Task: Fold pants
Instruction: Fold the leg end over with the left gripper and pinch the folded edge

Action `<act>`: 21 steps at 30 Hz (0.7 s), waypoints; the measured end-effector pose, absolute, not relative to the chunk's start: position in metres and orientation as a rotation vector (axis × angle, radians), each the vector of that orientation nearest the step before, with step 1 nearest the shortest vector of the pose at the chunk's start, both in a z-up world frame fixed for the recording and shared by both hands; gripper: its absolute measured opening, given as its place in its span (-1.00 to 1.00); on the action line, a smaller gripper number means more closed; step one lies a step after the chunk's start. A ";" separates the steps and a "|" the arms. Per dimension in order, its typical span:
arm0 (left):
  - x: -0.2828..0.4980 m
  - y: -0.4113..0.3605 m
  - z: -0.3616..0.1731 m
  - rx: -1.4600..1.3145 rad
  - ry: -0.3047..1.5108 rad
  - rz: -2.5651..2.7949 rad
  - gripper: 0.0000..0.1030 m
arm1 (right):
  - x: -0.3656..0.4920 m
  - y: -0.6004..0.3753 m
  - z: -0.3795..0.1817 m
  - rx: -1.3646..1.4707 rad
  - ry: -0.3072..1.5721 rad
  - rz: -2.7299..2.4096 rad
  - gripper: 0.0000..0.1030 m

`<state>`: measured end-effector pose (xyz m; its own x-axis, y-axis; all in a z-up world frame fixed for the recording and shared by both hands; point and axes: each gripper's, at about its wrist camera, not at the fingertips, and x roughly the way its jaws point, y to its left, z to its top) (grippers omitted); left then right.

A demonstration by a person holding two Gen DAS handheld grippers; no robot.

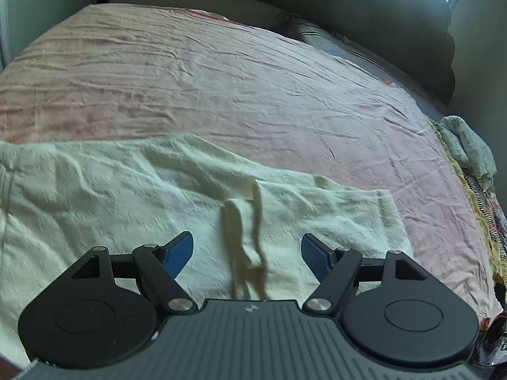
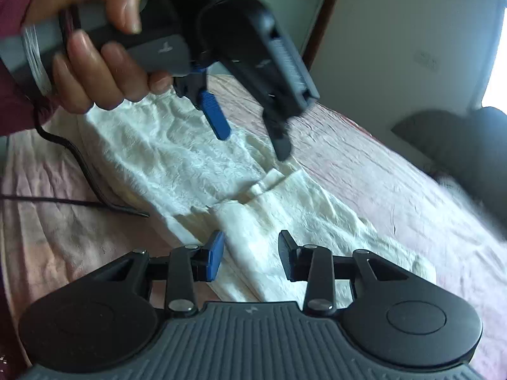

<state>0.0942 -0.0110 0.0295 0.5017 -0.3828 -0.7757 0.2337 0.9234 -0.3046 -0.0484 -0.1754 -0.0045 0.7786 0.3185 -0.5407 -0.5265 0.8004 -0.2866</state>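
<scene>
Cream-white pants [image 1: 126,205] lie spread on a pink bedsheet [image 1: 221,79]. Their drawstring [image 1: 244,237] trails over the cloth between the blue pads of my left gripper [image 1: 247,253], which is open just above the pants. In the right wrist view the pants [image 2: 177,158] run from upper left to lower right, with a folded ridge across the middle. My right gripper [image 2: 252,258] hovers open over the near part of the cloth, and its pads press on nothing. A hand [image 2: 95,72] holds the left gripper [image 2: 252,141], open, above the pants' far part.
Dark pillows [image 1: 380,15] lie at the bed's far right, also seen as a dark cushion [image 2: 459,145]. A heap of patterned clothes [image 1: 469,158] sits at the bed's right edge. A black cable [image 2: 79,164] trails over the sheet [image 2: 380,158] left of the pants.
</scene>
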 end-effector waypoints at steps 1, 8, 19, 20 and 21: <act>0.093 -0.011 0.029 -0.175 0.988 -0.384 0.52 | -0.047 -0.172 -0.006 -0.463 0.497 0.463 -0.28; 0.093 -0.005 0.012 -0.342 1.073 -0.488 0.52 | -0.048 -0.153 -0.013 -0.585 0.488 0.348 -0.28; 0.093 -0.013 -0.014 -0.492 1.226 -0.564 0.52 | -0.042 -0.153 -0.022 -0.602 0.477 0.378 -0.86; 0.095 -0.013 -0.017 -0.511 1.234 -0.560 0.52 | -0.040 -0.162 -0.016 -0.531 0.476 0.385 -0.86; 0.099 -0.014 -0.021 -0.537 1.240 -0.554 0.52 | -0.038 -0.171 -0.010 -0.462 0.479 0.395 -0.87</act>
